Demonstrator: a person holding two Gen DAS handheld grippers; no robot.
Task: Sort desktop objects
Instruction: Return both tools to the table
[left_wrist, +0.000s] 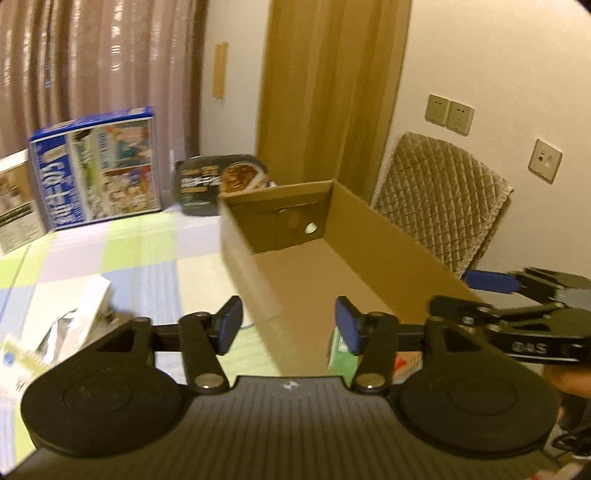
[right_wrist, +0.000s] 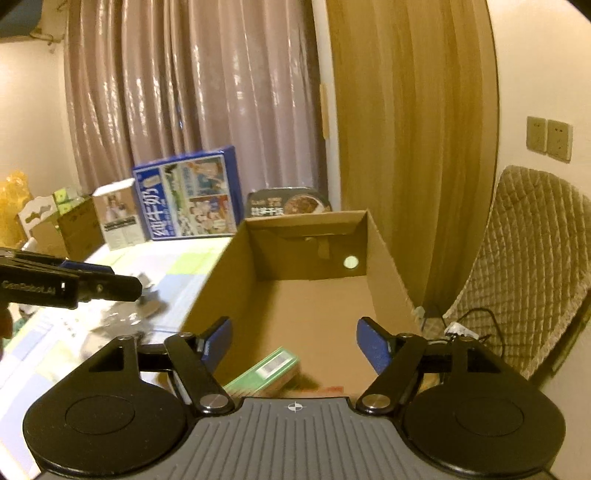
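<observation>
An open cardboard box (right_wrist: 314, 317) (left_wrist: 332, 266) stands on the table with a green packet (right_wrist: 269, 373) (left_wrist: 341, 356) lying in its near end. My right gripper (right_wrist: 293, 347) hovers over that near end, jaws wide apart, nothing between the blue pads; the green packet lies below them. My left gripper (left_wrist: 288, 325) is over the box's left wall, jaws apart and empty. Each gripper shows at the edge of the other's view: the right gripper (left_wrist: 517, 295), the left gripper (right_wrist: 92, 284). White and silvery packets (left_wrist: 81, 317) (right_wrist: 122, 317) lie on the chequered tablecloth left of the box.
A blue milk carton box (right_wrist: 188, 195) (left_wrist: 99, 166), a white box (right_wrist: 118, 218) and a black meal tray (right_wrist: 288, 203) (left_wrist: 221, 181) stand at the table's far edge before a curtain. A quilted chair (right_wrist: 524, 266) stands right of the box by the wall.
</observation>
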